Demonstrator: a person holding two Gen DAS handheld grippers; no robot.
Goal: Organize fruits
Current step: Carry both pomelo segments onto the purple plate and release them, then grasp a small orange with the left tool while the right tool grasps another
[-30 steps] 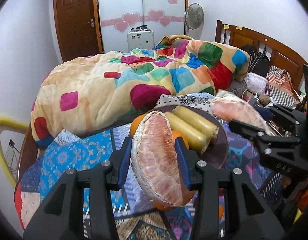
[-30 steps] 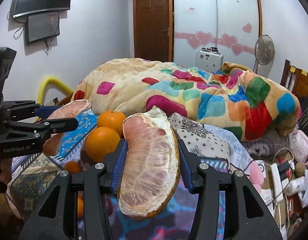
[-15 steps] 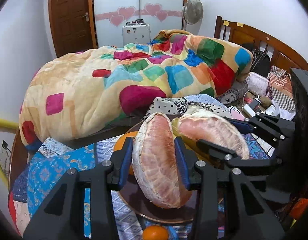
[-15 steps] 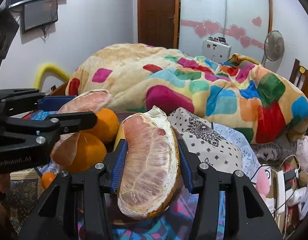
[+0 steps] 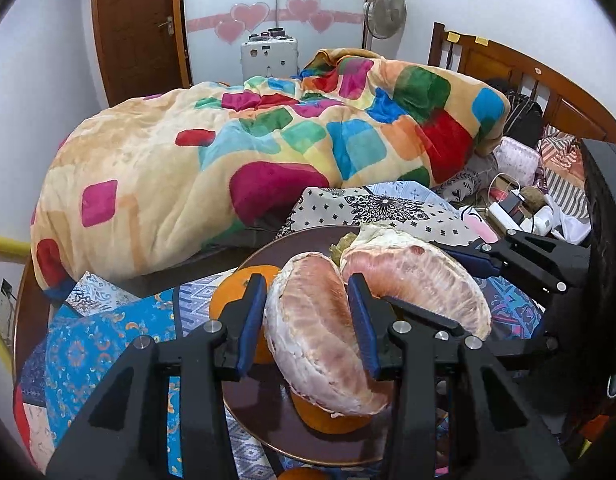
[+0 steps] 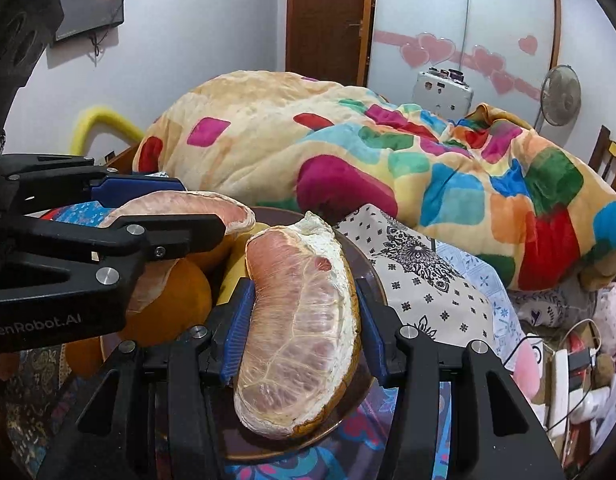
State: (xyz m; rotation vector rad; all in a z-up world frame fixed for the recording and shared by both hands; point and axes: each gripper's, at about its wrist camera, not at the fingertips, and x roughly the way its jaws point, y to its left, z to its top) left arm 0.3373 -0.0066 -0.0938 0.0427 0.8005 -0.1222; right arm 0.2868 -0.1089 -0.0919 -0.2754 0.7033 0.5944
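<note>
The left gripper [image 5: 308,318] is clamping one peeled pomelo wedge [image 5: 323,340] over the dark brown plate [image 5: 268,412], above an orange [image 5: 244,292]. The right gripper [image 6: 304,332] is squeezing a second pomelo wedge [image 6: 300,332] over the same plate, beside a multicoloured blanket [image 6: 387,152].

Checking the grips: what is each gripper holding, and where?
Left gripper and right gripper each clamp a pomelo wedge across its flat sides, mid-length.
</note>
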